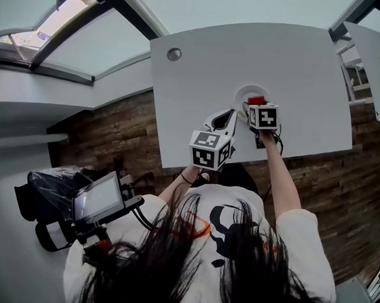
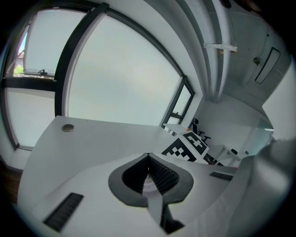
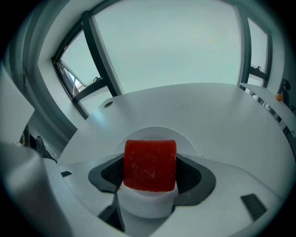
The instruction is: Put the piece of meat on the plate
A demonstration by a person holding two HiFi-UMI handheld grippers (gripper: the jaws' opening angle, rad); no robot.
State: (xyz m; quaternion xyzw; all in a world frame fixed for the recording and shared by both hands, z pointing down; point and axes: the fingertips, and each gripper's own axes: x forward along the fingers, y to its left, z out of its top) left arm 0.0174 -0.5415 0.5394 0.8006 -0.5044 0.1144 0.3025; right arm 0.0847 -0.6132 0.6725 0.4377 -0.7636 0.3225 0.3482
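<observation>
Right gripper view: a red rectangular block of meat [image 3: 150,164] is seen clamped in the right gripper [image 3: 150,175] over the round white plate [image 3: 157,131] on the white table [image 3: 208,106], while the left gripper [image 2: 148,159] is held closed and empty nearby.

I record the bench [image 1: 294,70] as smooth matt white, the floor [image 1: 115,132] as grained wood plank. The piece of meat [image 3: 149,164] looks waxy, faintly speckled.

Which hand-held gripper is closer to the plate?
Right. The right hand-held gripper holds the meat over the plate; the left hand-held gripper sits shut just off its near-left rim.
</observation>
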